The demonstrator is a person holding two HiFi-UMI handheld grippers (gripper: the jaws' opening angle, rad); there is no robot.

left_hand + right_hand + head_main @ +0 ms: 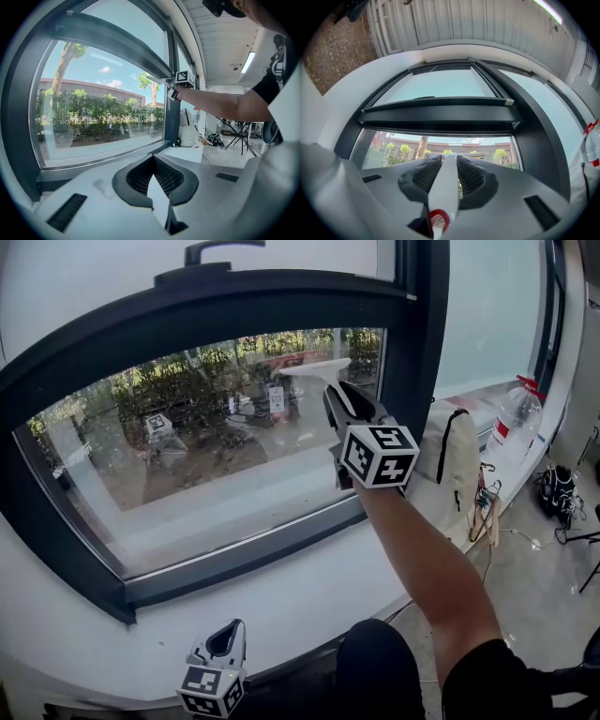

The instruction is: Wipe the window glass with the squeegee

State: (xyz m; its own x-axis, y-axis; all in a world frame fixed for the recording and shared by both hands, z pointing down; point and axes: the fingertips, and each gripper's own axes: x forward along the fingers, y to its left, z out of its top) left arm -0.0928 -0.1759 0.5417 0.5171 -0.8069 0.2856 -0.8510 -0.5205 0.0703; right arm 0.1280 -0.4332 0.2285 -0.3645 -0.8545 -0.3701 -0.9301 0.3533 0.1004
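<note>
While the right arm reaches up and forward, the right hand-held gripper is clamped on the handle of the squeegee. The right gripper view shows the white handle running straight up between the two dark pads, with a band of red tape at its near end.

- Squeegee: the white blade is crosswise at the upper right of the window glass, just below the dark top bar of the window frame and close to its right post. The blade looks to be against the pane, but contact cannot be confirmed.
- Left hand-held gripper: low, over the white window sill, below the pane and well apart from the squeegee. Its own view shows the jaw tips together with nothing between them.
- Glass: trees, shrubs and a low building are visible outside. The head view also picks up reflections of the marker cube.
- Right of the frame: a white bag stands on the ledge, and a clear plastic bottle with a red cap stands beyond it.
- Window handle: dark, above the top bar.
</note>
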